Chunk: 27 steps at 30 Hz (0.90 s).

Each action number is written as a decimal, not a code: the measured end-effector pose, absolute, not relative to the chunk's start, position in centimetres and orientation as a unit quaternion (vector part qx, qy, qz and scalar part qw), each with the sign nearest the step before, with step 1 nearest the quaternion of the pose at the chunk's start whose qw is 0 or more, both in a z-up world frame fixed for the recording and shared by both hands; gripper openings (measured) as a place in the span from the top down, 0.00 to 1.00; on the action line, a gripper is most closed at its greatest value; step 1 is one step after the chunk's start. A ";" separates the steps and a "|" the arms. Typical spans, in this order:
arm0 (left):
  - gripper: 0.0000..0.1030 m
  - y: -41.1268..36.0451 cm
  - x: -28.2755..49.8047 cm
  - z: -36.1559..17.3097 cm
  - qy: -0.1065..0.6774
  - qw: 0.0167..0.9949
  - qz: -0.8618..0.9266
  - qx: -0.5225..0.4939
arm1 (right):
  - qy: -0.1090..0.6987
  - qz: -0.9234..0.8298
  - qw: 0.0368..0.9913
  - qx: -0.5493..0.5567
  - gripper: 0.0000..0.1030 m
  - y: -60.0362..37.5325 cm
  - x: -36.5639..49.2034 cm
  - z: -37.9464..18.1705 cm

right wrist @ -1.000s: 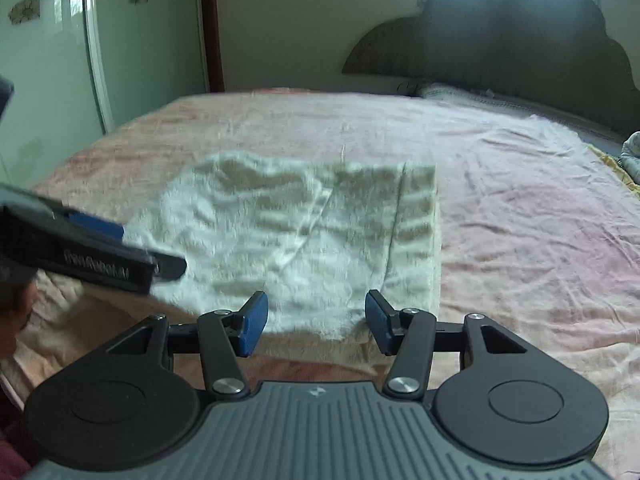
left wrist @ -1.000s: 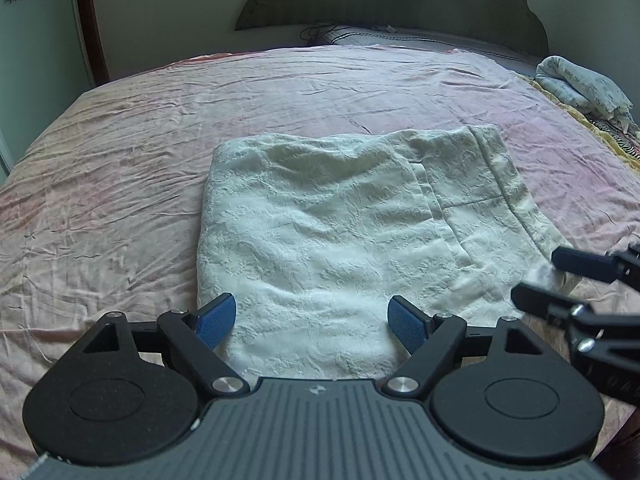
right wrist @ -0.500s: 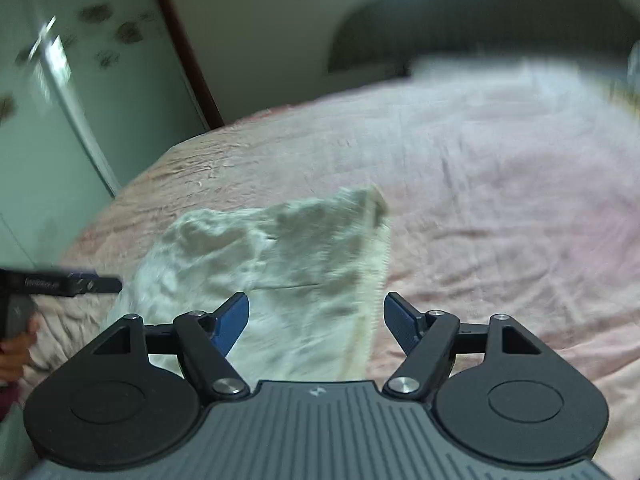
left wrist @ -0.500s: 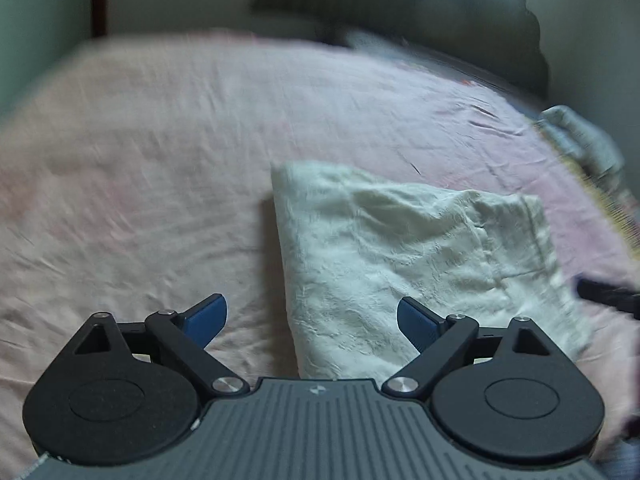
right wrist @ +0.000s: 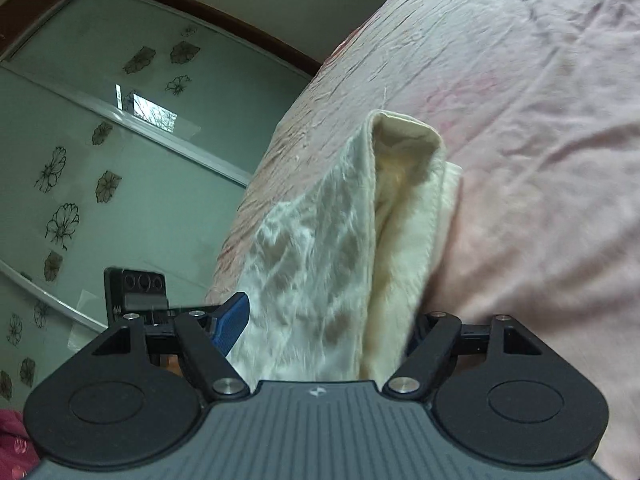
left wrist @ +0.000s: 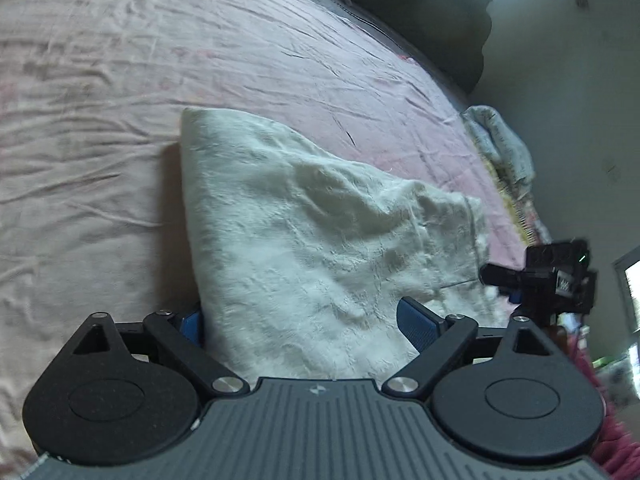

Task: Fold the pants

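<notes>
The folded cream-white pants (left wrist: 320, 240) lie on the pink bedsheet (left wrist: 120, 80). My left gripper (left wrist: 304, 324) is open, with the near left edge of the pants between its blue pads; the left pad is partly hidden under the cloth. My right gripper (right wrist: 324, 320) is open around the near right edge of the pants (right wrist: 360, 240), whose layered edge stands up between the fingers; its right pad is hidden by cloth. The right gripper also shows in the left wrist view (left wrist: 540, 280).
A dark headboard (left wrist: 440, 20) stands at the far end of the bed. A bundle of light cloth (left wrist: 504, 144) lies at the bed's right side. A green wardrobe door with flower prints (right wrist: 100, 140) stands left of the bed.
Both grippers have tilted and dropped lower, closing in on the near edge of the pants from either side. The cloth now sits between each pair of fingers.
</notes>
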State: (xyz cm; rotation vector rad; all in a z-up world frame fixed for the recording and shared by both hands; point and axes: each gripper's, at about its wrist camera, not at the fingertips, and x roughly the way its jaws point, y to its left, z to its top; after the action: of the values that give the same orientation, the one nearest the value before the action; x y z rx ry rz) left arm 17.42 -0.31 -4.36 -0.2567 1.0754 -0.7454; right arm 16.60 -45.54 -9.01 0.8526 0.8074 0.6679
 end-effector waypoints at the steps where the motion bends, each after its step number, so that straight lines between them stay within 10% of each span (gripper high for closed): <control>1: 0.32 -0.8 17.0 -4.2 0.491 0.798 -0.334 -0.101 | 0.379 0.300 0.787 0.383 0.37 -45.0 16.9 -8.9; 3: 0.56 -1.4 16.3 -3.9 0.480 0.822 -0.301 -0.055 | 0.398 0.269 0.805 0.347 0.62 -43.7 17.0 -8.6; 9: 0.81 -1.4 13.2 -2.3 0.414 0.864 -0.287 -0.015 | 0.372 0.256 0.823 0.344 0.79 -42.9 15.1 -7.0; 27: 0.84 -1.7 25.6 2.8 0.335 0.921 -0.199 0.027 | 0.297 0.290 0.869 0.270 0.79 -40.1 29.4 -0.6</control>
State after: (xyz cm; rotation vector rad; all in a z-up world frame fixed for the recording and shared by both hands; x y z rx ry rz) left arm 25.56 -1.71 2.84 0.0556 0.6877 -0.4094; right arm 29.37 -40.09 -0.55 0.5644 0.6224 0.6070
